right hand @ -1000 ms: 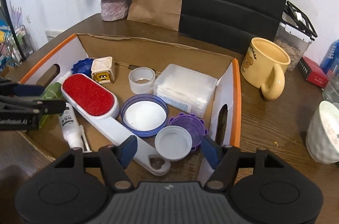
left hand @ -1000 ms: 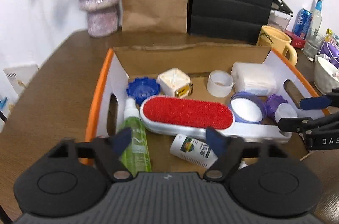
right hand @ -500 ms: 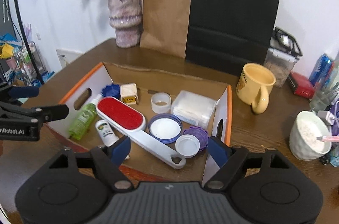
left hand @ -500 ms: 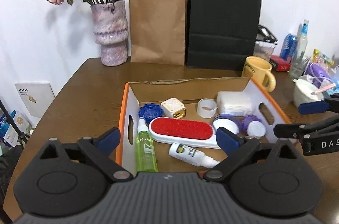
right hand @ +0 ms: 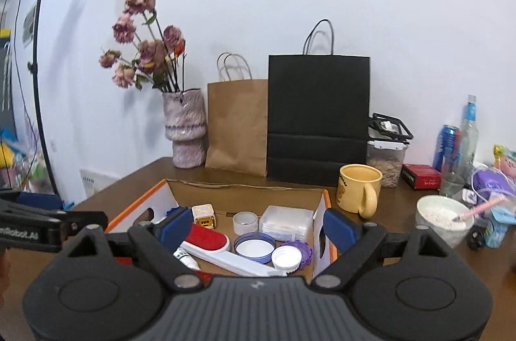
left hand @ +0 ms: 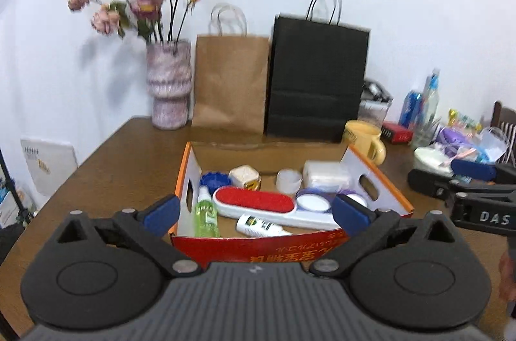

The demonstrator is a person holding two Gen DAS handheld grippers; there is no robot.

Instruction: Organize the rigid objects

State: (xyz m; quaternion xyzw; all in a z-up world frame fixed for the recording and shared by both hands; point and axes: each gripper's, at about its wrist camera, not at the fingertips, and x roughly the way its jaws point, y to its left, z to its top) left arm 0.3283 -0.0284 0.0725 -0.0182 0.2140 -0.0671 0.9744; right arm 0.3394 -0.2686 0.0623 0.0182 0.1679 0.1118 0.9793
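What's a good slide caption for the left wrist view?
Open left gripper hovers before a box holding a lint brush and bottles.

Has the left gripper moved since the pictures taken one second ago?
Yes. The left gripper has pulled back and up from the cardboard box: the box, which filled its view before, now looks smaller and farther, and its red front wall shows.

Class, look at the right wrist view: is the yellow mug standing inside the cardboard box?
No. The yellow mug stands upright on the table, outside the right wall of the cardboard box.
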